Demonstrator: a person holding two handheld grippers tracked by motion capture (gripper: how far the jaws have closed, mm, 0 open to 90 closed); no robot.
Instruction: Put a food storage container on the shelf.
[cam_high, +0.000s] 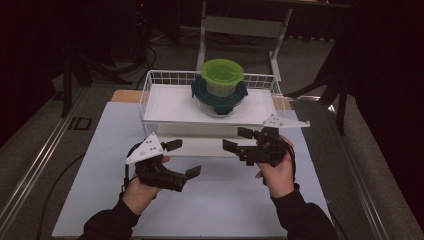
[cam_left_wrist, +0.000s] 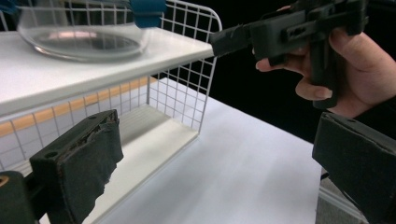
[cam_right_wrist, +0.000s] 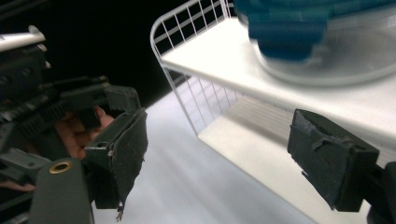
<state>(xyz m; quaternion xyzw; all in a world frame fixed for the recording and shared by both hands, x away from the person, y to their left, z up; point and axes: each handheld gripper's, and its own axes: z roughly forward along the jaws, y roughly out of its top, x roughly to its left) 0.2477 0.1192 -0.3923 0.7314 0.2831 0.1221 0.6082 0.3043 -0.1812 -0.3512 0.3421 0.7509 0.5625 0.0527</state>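
While dark floor surrounds the white desk (cam_high: 210, 200), the round glass container with a green lid (cam_high: 220, 85) sits on the white wire shelf rack (cam_high: 165, 102). Both the left hand-held gripper (cam_high: 182, 159) and right hand-held gripper (cam_high: 236, 139) hover before it, jaws apart, empty.

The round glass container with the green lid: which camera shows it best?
The high view: the round glass container with the green lid shows whole on the white wire rack. The left gripper view and right gripper view catch its glass base.
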